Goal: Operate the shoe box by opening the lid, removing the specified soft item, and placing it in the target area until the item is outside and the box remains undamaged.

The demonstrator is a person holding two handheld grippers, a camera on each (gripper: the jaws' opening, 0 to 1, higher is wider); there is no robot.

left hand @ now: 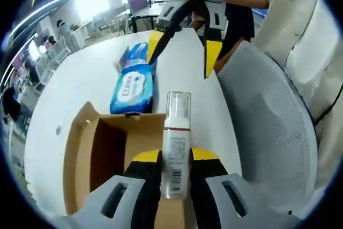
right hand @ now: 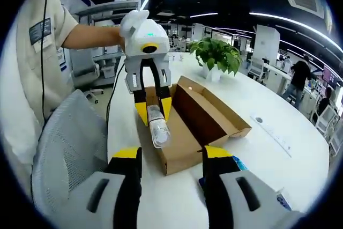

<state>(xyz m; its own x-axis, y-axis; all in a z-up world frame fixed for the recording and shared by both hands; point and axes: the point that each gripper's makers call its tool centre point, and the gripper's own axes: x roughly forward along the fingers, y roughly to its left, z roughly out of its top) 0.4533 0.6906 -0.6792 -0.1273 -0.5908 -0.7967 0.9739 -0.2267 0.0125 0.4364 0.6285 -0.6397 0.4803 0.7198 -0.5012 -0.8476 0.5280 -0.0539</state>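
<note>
On a white office table (left hand: 80, 79), the left gripper (left hand: 175, 156) clamps a clear pump bottle (left hand: 176, 148) (rigid, slippery) mid-body above the open shoe box (right hand: 198, 116); the right gripper (right hand: 172, 156) gapes empty, lower frame.

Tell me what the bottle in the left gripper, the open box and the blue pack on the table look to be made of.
Bottle: clear, glossy plastic by the look; see-through body and cap, printed label.
Box: brown corrugated cardboard, matte; plain folded flaps.
Blue pack: soft plastic film, slightly shiny, with printed lettering and creases; probably wet wipes, though that is a guess.
</note>
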